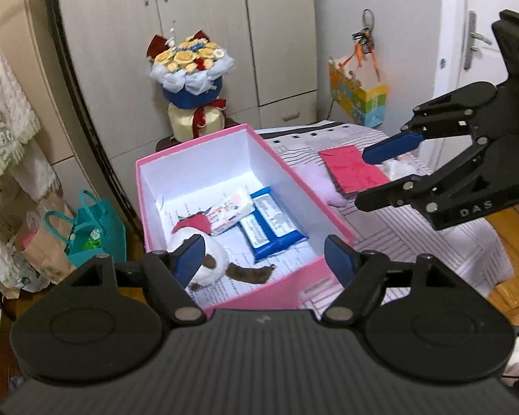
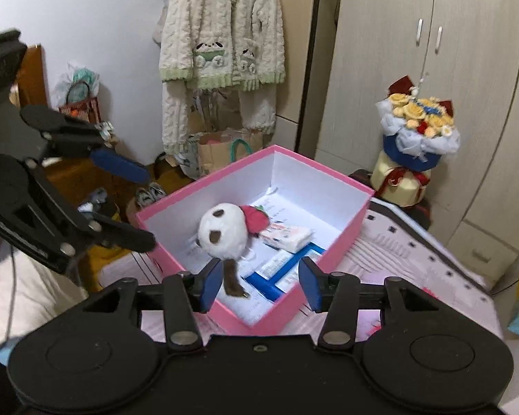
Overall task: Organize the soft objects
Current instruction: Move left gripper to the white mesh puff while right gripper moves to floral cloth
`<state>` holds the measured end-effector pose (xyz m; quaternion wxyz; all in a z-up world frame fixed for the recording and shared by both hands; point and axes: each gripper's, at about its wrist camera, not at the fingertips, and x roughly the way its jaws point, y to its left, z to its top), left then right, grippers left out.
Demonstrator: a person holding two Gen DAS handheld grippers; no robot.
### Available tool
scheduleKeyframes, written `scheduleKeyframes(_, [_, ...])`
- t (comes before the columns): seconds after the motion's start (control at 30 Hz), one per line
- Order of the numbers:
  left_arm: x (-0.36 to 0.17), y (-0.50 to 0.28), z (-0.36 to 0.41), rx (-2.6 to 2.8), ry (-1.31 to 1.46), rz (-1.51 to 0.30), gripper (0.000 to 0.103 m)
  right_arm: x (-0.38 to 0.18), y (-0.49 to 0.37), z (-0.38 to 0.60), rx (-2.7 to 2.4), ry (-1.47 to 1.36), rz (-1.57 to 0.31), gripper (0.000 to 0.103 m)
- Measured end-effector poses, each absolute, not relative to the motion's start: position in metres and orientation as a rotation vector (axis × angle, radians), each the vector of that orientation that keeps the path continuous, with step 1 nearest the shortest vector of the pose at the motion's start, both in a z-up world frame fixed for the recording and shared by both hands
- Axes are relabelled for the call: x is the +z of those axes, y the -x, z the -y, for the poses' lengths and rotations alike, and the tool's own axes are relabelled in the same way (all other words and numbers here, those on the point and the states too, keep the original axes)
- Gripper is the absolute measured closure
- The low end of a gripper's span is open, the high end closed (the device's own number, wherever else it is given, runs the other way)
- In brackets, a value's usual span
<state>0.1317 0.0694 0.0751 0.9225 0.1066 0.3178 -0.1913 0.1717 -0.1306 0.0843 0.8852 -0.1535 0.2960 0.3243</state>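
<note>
Both grippers up over the pink box, nothing in either one.

Left gripper (image 1: 264,259) has its jaws spread wide and empty, right gripper (image 2: 261,285) about half spread, also empty. Below them, the pink box (image 2: 339,245) holds a white plush toy (image 2: 223,233), a tissue pack (image 2: 287,237) and blue wipes (image 1: 271,224). Further out on the striped bed (image 1: 415,238) lies a pink cloth (image 1: 351,169), beside something lilac, maybe fluff.
</note>
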Motion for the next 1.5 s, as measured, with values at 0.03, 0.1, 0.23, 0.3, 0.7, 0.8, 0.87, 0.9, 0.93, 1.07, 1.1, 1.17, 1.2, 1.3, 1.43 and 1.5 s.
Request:
scheduleKeyframes(0.03, [0.076,-0.126,-0.067,-0.409,-0.231,-0.647,0.026,0.085,-0.167,0.133,0.672,0.330,-0.616,0.049])
scheduleKeyframes(0.1, [0.078,-0.116,-0.062,-0.438,-0.243,-0.646,0.022,0.087,-0.159,0.139,0.667,0.334,-0.614,0.047])
scheduleKeyframes(0.23, [0.076,-0.106,-0.050,-0.474,-0.245,-0.652,0.021,0.090,-0.143,0.155,0.656,0.331,-0.600,0.042])
scheduleKeyframes(0.3, [0.072,-0.103,-0.042,-0.489,-0.246,-0.659,0.021,0.087,-0.134,0.163,0.648,0.331,-0.592,0.040])
scheduleKeyframes(0.7, [0.042,-0.101,0.017,-0.605,-0.261,-0.704,0.019,0.050,-0.099,0.230,0.609,0.238,-0.580,0.032])
scheduleKeyframes(0.8, [0.034,-0.107,0.034,-0.639,-0.238,-0.710,0.019,0.035,-0.106,0.253,0.576,0.174,-0.592,0.032])
scheduleKeyframes(0.87, [0.029,-0.112,0.042,-0.656,-0.207,-0.712,0.019,0.026,-0.111,0.268,0.552,0.144,-0.597,0.032])
scheduleKeyframes(0.9, [0.027,-0.115,0.045,-0.663,-0.193,-0.710,0.019,0.022,-0.112,0.273,0.536,0.136,-0.598,0.032])
scheduleKeyframes(0.93, [0.024,-0.118,0.050,-0.672,-0.182,-0.708,0.019,0.019,-0.114,0.279,0.517,0.134,-0.597,0.032])
scheduleKeyframes(1.07, [0.016,-0.130,0.064,-0.683,-0.143,-0.677,0.019,0.006,-0.119,0.296,0.455,0.141,-0.587,0.031])
scheduleKeyframes(1.1, [0.013,-0.131,0.068,-0.676,-0.140,-0.665,0.019,0.002,-0.122,0.300,0.443,0.139,-0.583,0.031])
scheduleKeyframes(1.17, [0.006,-0.137,0.076,-0.656,-0.153,-0.635,0.019,-0.003,-0.126,0.307,0.419,0.142,-0.570,0.031])
scheduleKeyframes(1.2, [0.002,-0.140,0.080,-0.644,-0.162,-0.624,0.019,-0.006,-0.128,0.310,0.409,0.144,-0.564,0.031])
scheduleKeyframes(1.3, [-0.010,-0.152,0.094,-0.615,-0.175,-0.609,0.020,-0.014,-0.138,0.323,0.374,0.140,-0.554,0.031])
scheduleKeyframes(1.43, [-0.023,-0.173,0.115,-0.622,-0.129,-0.608,0.021,-0.023,-0.155,0.348,0.344,0.081,-0.544,0.031])
scheduleKeyframes(1.5, [-0.026,-0.181,0.127,-0.632,-0.115,-0.593,0.022,-0.025,-0.166,0.362,0.331,0.022,-0.531,0.031])
